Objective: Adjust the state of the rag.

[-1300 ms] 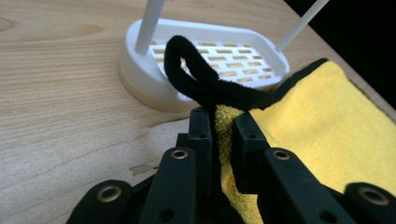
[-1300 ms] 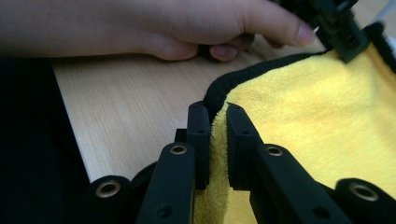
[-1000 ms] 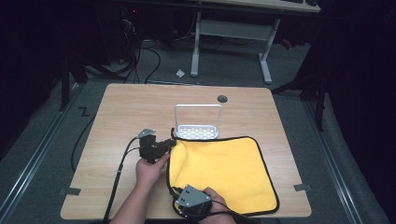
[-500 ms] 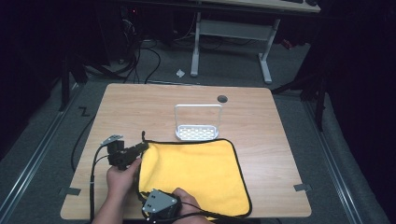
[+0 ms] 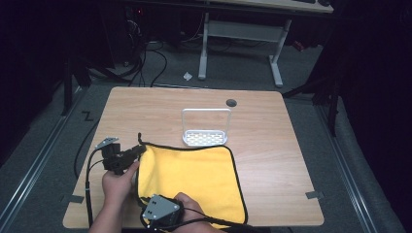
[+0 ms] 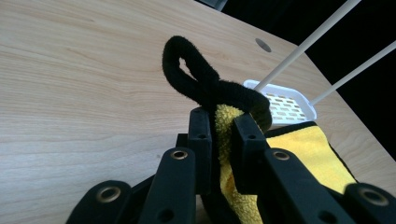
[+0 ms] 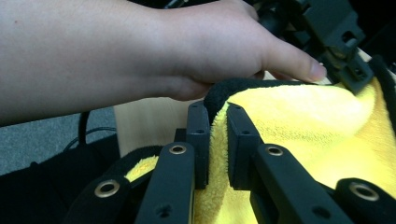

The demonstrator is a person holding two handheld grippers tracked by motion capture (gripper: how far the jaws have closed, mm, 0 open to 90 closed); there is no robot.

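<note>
A yellow cloth [image 5: 194, 174] with black edging lies flat on the wooden table [image 5: 145, 107], near the front. My left gripper [image 5: 141, 149] is shut on the cloth's far left corner. In the left gripper view my left gripper [image 6: 223, 116] pinches the yellow pile, and the corner's black hanging loop [image 6: 191, 70] sticks up past the tips. My right gripper [image 5: 145, 200] is shut on the near left edge. In the right gripper view my right gripper [image 7: 217, 112] clamps a raised fold of cloth [image 7: 303, 121], with the person's left hand [image 7: 187, 46] just beyond.
A small white perforated rack [image 5: 205, 137] with a wire hoop stands just behind the cloth's far edge. A round cable hole [image 5: 231, 102] is in the tabletop farther back. Cables trail off the table's left front. A desk frame stands on the floor behind.
Both hands have slid to the left and dragged the cloth along the table with them. Over the last half second they have stayed almost still.
</note>
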